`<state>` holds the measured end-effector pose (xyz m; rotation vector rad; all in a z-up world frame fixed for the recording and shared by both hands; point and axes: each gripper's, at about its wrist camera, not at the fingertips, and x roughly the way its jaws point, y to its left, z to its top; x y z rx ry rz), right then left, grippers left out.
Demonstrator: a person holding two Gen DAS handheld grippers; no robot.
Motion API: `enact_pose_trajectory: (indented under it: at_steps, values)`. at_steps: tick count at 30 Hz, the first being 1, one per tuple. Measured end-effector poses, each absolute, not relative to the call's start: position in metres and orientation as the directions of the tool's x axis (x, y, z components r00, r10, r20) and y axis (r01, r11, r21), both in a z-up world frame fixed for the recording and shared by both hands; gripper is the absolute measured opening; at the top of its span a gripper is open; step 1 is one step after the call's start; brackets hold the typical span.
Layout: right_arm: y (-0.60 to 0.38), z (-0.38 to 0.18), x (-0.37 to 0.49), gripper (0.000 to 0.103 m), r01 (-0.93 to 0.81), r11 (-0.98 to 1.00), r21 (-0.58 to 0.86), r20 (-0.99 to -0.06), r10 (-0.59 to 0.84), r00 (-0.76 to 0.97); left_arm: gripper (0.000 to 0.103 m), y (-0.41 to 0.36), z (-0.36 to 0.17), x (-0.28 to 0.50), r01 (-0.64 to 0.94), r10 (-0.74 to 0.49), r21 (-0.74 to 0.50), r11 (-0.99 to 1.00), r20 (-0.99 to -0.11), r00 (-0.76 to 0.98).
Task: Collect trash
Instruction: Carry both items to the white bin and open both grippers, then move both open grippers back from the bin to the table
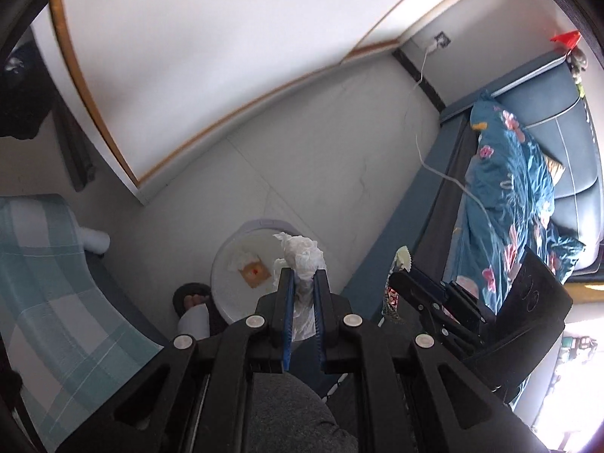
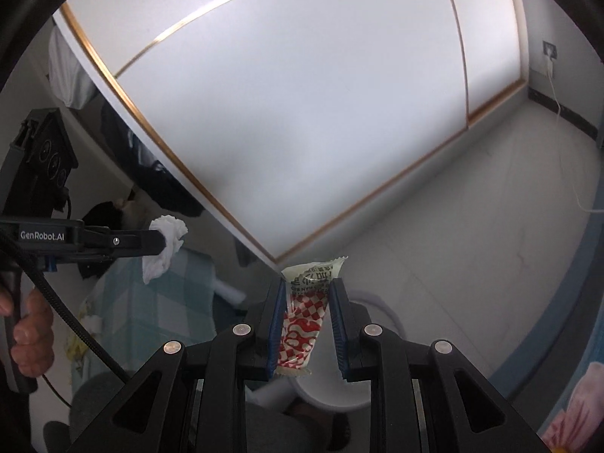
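Observation:
My left gripper is shut on a crumpled white tissue and holds it above a white round trash bin on the floor. The bin holds a tissue scrap and an orange-tan wrapper. My right gripper is shut on a red-and-white checked snack wrapper, held in the air over the bin's rim. The right gripper with its wrapper shows to the right in the left wrist view. The left gripper with the tissue shows at the left in the right wrist view.
A table with a teal checked cloth stands at the left. A bed with a blue floral duvet and blue frame runs along the right. A white wardrobe stands behind. A sandalled foot stands beside the bin. A white cable trails across the floor.

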<state>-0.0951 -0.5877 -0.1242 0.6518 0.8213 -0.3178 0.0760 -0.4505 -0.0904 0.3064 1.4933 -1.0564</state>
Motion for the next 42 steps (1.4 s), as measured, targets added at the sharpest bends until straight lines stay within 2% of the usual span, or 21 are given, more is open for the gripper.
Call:
enact_pose_trajectory:
  at_steps: [3, 8, 12, 22, 30, 33, 36, 38, 42]
  values:
    - [-0.592, -0.155, -0.094, 0.022, 0.531, 0.733, 0.426, -0.790, 0.015, 0.614, 0.006, -0.465, -0.119, 0.075, 0.727, -0.292, -0.431, 0.534, -0.901, -0.320]
    - [-0.598, -0.200, -0.085, 0.022, 0.564, 0.668, 0.485, -0.806, 0.092, 0.584, 0.006, -0.486, -0.167, 0.071, 0.689, -0.185, -0.491, 0.534, -0.862, -0.471]
    - [-0.599, -0.230, -0.090, 0.022, 0.591, 0.630, 0.504, -0.819, 0.132, 0.559, 0.006, -0.498, -0.200, 0.066, 0.683, -0.077, -0.490, 0.541, -0.838, -0.540]
    - [-0.587, -0.296, -0.096, 0.022, 0.661, 0.512, 0.549, -0.830, 0.238, 0.505, 0.006, -0.505, -0.249, 0.064, 0.704, 0.054, -0.417, 0.575, -0.839, -0.542]
    - [-0.581, -0.316, -0.090, 0.024, 0.674, 0.510, 0.534, -0.843, 0.257, 0.473, 0.008, -0.509, -0.263, 0.065, 0.699, 0.067, -0.418, 0.580, -0.831, -0.552]
    - [-0.577, -0.324, -0.092, 0.024, 0.682, 0.497, 0.536, -0.843, 0.274, 0.463, 0.016, -0.511, -0.271, 0.062, 0.692, 0.092, -0.425, 0.583, -0.812, -0.577]
    - [-0.571, -0.330, -0.093, 0.024, 0.681, 0.513, 0.523, -0.852, 0.291, 0.435, 0.028, -0.509, -0.281, 0.058, 0.706, 0.121, -0.408, 0.579, -0.813, -0.569]
    - [-0.567, -0.332, -0.095, 0.024, 0.681, 0.522, 0.514, -0.858, 0.299, 0.418, 0.049, -0.510, -0.281, 0.058, 0.707, 0.122, -0.404, 0.581, -0.815, -0.566]
    - [-0.566, -0.331, -0.104, 0.027, 0.691, 0.517, 0.505, -0.863, 0.300, 0.406, 0.056, -0.510, -0.279, 0.061, 0.706, 0.110, -0.389, 0.592, -0.829, -0.549]
